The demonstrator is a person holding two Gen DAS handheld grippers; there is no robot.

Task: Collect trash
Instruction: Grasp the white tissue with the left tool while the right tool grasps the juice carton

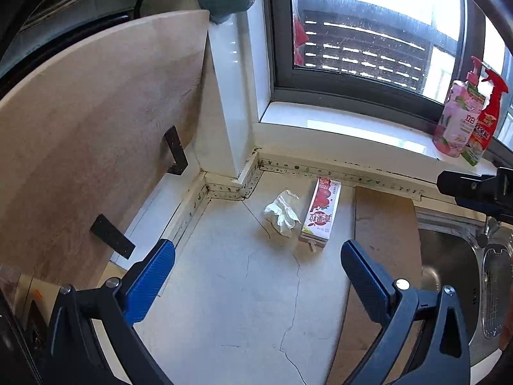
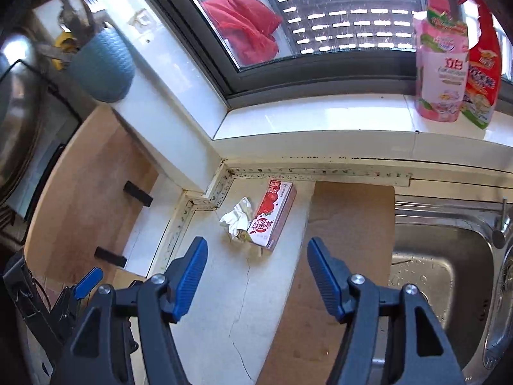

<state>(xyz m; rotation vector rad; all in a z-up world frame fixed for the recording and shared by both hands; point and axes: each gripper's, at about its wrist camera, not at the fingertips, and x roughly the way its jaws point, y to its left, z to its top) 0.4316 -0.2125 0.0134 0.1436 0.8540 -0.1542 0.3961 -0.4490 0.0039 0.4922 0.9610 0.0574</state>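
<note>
Both the left gripper [image 1: 258, 255] and right gripper [image 2: 257, 253] gape wide, empty; carton [image 1: 319, 212] lies lengthwise toward the window

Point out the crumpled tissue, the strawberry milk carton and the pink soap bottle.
crumpled tissue [image 1: 282, 213]: left wrist view, middle of the wad.
strawberry milk carton [image 1: 320, 213]: left wrist view, printed top face.
pink soap bottle [image 2: 441, 73]: right wrist view, front label.
</note>
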